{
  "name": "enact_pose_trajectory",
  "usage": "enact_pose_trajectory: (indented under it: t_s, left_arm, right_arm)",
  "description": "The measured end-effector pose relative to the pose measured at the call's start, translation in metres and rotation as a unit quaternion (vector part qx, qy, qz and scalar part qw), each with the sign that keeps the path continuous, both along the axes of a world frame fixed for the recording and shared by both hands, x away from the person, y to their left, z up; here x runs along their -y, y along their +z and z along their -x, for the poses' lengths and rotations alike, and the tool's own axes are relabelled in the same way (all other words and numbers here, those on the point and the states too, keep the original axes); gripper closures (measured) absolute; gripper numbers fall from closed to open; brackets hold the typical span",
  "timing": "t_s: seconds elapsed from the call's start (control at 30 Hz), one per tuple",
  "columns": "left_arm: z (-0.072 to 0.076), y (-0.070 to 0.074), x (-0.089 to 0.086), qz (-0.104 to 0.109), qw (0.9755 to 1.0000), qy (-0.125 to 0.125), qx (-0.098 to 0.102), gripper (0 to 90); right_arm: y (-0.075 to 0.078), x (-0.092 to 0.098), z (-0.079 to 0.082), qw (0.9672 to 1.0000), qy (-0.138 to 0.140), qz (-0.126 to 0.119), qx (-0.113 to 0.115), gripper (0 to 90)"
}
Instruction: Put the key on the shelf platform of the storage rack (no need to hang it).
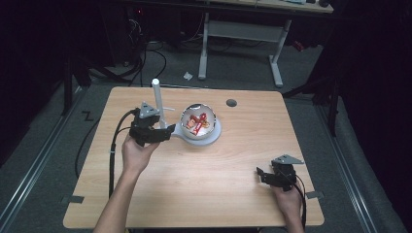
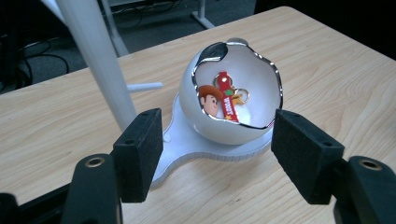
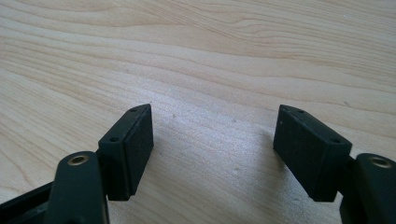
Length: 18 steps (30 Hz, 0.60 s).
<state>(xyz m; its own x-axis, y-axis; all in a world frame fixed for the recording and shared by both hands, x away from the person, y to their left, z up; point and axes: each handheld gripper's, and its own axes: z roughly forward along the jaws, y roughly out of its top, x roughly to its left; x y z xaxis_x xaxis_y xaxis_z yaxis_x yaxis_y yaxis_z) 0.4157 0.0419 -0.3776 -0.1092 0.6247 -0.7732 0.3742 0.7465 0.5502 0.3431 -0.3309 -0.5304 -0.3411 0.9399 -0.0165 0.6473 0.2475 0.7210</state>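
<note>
The left gripper stood open before the white bowl (keyring inside); the right gripper gaped over the table.

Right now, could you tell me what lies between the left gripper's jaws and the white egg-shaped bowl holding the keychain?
In the left gripper view, the left gripper is open; before the bowl lies only the white stand base.

Looks like a lab or test room to me, not anybody's home. There's a plain wooden desk sitting on grey carpet, black cables trailing across the floor in the dark behind it, and a second height-adjustable desk with white legs at the back. Pretty bare, rig-type setup.
</note>
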Motion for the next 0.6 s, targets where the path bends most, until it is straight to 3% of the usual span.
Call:
enact_pose_trajectory:
  t_s: [0.37, 0.5, 0.6]
  left_arm:
    - [0.012, 0.002, -0.016, -0.003, 0.9999, -0.002, 0.012, 34.4]
    - [0.017, 0.003, -0.02, 0.006, 0.9999, 0.002, 0.008, 34.4]
    - [0.019, 0.001, -0.024, 0.001, 1.0, 0.001, 0.009, 34.3]
  right_arm:
    - [0.0, 0.0, 0.0, 1.0, 0.0, 0.001, 0.0, 28.9]
    - [0.0, 0.0, 0.0, 1.0, 0.0, 0.001, 0.0, 28.9]
    - [0.0, 0.0, 0.0, 1.0, 0.0, 0.001, 0.0, 28.9]
